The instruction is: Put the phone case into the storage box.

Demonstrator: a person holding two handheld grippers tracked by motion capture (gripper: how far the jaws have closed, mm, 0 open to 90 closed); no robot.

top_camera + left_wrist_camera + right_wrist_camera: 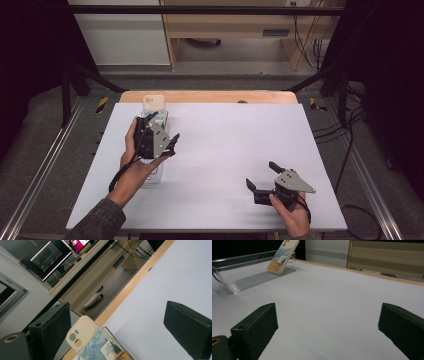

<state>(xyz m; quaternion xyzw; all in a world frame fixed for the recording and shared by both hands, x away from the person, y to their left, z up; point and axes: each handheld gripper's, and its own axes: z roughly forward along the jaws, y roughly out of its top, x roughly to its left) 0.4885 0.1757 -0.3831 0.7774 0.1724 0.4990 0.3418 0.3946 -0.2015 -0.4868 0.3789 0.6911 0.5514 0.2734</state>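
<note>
- Your phone case [93, 341], cream-backed with a painted blue-sky scene, leans tilted, camera cutouts uppermost, in the lower middle of the left gripper view.
- It rests in your clear ridged rack [249, 280], upper left of the right gripper view.

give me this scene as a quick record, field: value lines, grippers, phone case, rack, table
left gripper: open, held over the clear rack, jaws apart with nothing between them
right gripper: open, low over bare table near the front right, holding nothing
phone case: cream with a painted picture, leaning tilted at the far end of the rack, camera cutouts at the top
clear rack: transparent ribbed tray at the table's left side
table: pale grey top with a wooden far edge
contact: neither gripper touches the phone case
</note>
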